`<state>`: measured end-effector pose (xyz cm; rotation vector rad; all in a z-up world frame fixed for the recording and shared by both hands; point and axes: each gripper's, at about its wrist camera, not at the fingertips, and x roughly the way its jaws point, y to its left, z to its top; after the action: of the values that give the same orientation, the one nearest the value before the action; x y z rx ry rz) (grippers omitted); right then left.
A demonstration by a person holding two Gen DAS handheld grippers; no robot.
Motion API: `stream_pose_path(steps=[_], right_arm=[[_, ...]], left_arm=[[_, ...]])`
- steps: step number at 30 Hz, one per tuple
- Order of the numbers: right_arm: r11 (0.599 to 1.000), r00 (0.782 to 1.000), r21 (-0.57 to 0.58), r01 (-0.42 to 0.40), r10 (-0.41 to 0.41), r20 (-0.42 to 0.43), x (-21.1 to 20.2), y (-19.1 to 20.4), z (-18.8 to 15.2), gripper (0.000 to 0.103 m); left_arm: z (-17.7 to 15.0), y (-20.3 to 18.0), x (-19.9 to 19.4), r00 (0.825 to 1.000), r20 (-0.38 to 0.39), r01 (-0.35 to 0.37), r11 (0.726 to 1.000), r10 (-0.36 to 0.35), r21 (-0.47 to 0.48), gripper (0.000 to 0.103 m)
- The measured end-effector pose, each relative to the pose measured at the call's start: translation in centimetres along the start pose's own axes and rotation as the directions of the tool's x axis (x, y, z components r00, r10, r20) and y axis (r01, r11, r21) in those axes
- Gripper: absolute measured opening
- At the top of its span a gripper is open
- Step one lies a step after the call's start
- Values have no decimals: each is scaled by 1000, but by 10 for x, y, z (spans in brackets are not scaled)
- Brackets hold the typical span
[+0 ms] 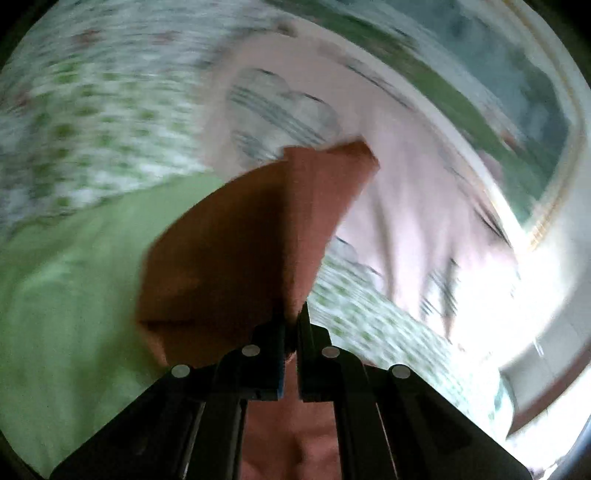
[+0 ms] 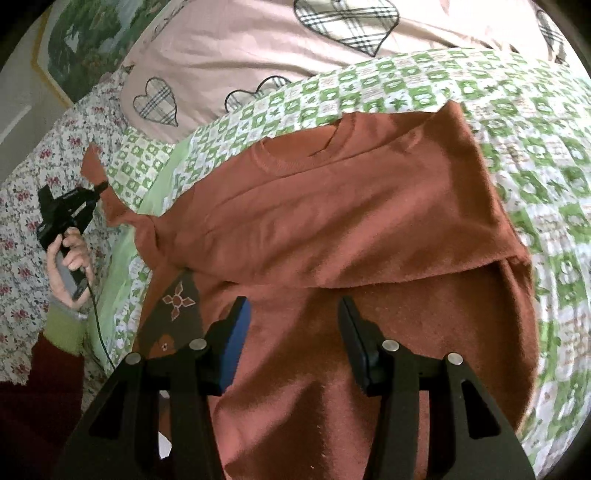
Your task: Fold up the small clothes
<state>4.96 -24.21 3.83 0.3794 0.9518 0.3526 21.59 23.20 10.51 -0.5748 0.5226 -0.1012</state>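
Observation:
A rust-orange sweater point(image 2: 332, 221) lies on the bed, its right side folded over the body. Its left sleeve point(image 2: 110, 206) is stretched out to the left. My left gripper point(image 1: 293, 317) is shut on that sleeve point(image 1: 306, 206) and holds it lifted off the bed; it also shows in the right wrist view point(image 2: 99, 186), held in a hand. My right gripper point(image 2: 293, 314) is open and empty, just above the lower part of the sweater.
The bed has a green-and-white patterned cover point(image 2: 535, 166) with a plain green border point(image 1: 74, 277). A pink pillow with plaid hearts point(image 2: 258, 44) lies at the head. A floral sheet point(image 2: 29, 184) is at the left. A framed picture point(image 2: 85, 33) hangs on the wall.

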Motion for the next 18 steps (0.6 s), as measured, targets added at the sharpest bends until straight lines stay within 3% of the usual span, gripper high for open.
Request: stream_pose_path(steps=[2, 5, 10, 13, 18], right_arm=[[1000, 1000, 20, 4, -4, 13, -6, -8, -2, 51], [999, 999, 52, 15, -17, 38, -17, -21, -6, 51], [995, 997, 93, 33, -39, 64, -30, -41, -10, 51], [992, 996, 117, 38, -47, 74, -34, -50, -12, 51], [988, 995, 151, 41, -54, 89, -38, -63, -13, 51]], left_arm=[[-21, -43, 12, 997, -53, 61, 996, -57, 64, 2], [-61, -97, 32, 979, -151, 158, 980, -139, 122, 2], [-132, -168, 75, 926, -318, 270, 946, -204, 178, 2], [-169, -193, 99, 901, -389, 288, 935, -192, 206, 2], [-214, -207, 132, 874, -463, 282, 930, -147, 237, 2]])
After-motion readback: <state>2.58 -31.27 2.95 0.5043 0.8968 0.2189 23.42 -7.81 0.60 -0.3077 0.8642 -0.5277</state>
